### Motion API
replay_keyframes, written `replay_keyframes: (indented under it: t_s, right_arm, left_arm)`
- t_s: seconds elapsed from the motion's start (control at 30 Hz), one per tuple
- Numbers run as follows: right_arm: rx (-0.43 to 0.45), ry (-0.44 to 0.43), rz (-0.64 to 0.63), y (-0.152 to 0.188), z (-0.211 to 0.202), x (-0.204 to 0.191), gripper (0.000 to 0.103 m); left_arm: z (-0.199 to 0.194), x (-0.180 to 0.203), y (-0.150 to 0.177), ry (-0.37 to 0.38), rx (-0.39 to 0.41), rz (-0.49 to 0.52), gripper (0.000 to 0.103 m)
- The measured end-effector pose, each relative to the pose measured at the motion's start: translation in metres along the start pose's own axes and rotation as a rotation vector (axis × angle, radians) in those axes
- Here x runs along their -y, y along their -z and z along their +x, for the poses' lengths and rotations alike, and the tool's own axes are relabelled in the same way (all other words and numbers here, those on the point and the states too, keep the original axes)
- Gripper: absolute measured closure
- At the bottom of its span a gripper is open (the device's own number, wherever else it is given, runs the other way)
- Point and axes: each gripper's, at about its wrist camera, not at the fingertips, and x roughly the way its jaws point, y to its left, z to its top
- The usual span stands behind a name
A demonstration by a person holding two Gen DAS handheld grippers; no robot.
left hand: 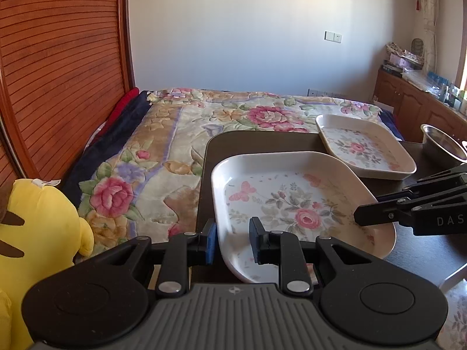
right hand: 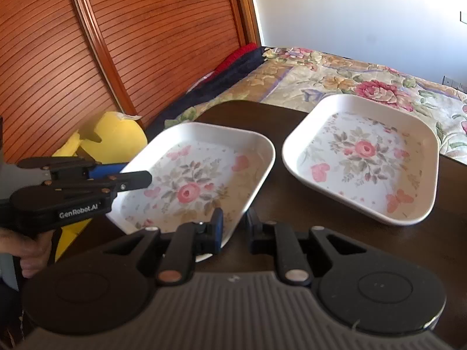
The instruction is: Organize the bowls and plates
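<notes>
Both the left gripper and right gripper pinch opposite rims of the near floral plate at the table's corner; stiff, glossy, likely slippery and breakable.

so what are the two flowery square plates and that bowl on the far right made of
Near plate and far plate: likely melamine or glazed ceramic; smooth glossy white rims with a printed rose pattern, thick rounded edges. Which of the two can't be told by look alone.
Bowl: metal, probably stainless steel; grey, mirror-like sheen, thin rim.
</notes>
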Motion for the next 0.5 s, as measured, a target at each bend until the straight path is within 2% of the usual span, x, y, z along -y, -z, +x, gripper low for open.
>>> replay_keyframes:
  t_s: [0.5]
  right_arm:
    - [0.065, 0.004, 0.012, 0.016, -0.041, 0.005, 0.085]
  left_arm:
    - [-0.043, 0.036, 0.000, 0.015, 0.059, 0.032, 0.078]
